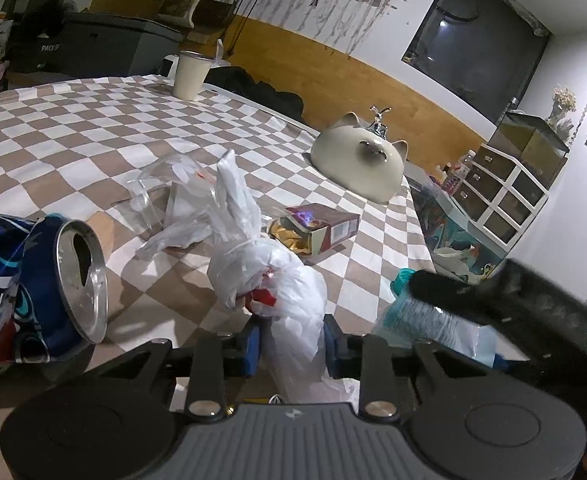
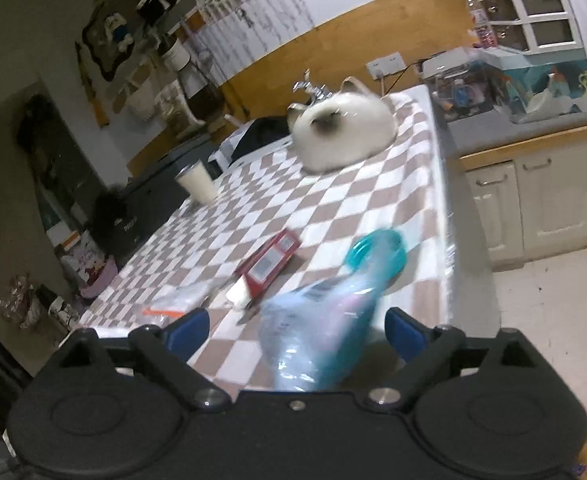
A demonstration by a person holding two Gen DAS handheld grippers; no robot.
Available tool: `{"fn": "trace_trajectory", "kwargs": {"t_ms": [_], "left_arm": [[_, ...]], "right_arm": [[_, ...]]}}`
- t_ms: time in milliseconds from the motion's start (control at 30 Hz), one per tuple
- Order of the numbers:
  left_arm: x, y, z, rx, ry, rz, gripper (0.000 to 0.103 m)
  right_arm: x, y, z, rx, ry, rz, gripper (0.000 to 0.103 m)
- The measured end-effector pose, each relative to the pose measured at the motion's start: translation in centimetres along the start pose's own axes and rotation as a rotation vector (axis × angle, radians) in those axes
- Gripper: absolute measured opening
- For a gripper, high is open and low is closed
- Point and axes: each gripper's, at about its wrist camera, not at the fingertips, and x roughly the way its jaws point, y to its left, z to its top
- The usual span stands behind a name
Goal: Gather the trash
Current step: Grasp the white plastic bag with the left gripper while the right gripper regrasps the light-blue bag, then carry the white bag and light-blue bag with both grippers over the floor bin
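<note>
The counter (image 1: 73,128), spread with a brown-and-white checked cloth, carries everything here. At its far edge sits a cream ceramic cat-shaped bowl (image 1: 359,164), with a tall cream cup (image 1: 189,76) further back along that edge.

Low on the left of the left wrist view lies a crushed blue drinks can (image 1: 33,292) on its side, open top facing the camera. In the middle is a knotted white plastic bag of rubbish (image 1: 269,276), and the left gripper (image 1: 293,344) has its jaws closed tight on the bag's lower end, both blue pads pressing into the plastic. Beyond the bag lie crumpled clear plastic wrapping (image 1: 161,188) and a small dark-red carton (image 1: 325,228), torn open with gold foil showing.

The right gripper (image 2: 297,332) has its jaws spread wide. Between them lies a clear plastic bottle with a teal cap (image 2: 325,316), neck pointing away toward the counter's edge; it is blurred, and as far as can be told neither blue pad touches it. From the left wrist view the same bottle sits just right of the white bag.
</note>
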Motion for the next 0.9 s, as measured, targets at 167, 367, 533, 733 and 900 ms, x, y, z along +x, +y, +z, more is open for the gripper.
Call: {"fn": "trace_trajectory", "kwargs": {"t_ms": [167, 367, 533, 733, 900], "left_arm": [[0.0, 0.0, 0.0, 0.008, 0.005, -0.003, 0.031], [-0.3, 0.0, 0.2, 0.008, 0.001, -0.01, 0.031], [-1.6, -0.4, 0.3, 0.031, -0.015, -0.022, 0.03], [-3.8, -1.7, 0.0, 0.087, -0.037, -0.053, 0.03], [-5.9, -1.7, -0.9, 0.085, -0.021, -0.094, 0.03]], "right_arm": [[1.4, 0.7, -0.9, 0.032, 0.026, -0.055, 0.077], [1.1, 0.5, -1.2, -0.017, 0.069, -0.038, 0.053], [-1.0, 1.2, -1.5, -0.092, 0.053, -0.03, 0.051], [-4.0, 2.6, -2.0, -0.188, 0.026, -0.04, 0.05], [-6.4, 3.4, -2.6, -0.221, 0.01, -0.041, 0.05]]}}
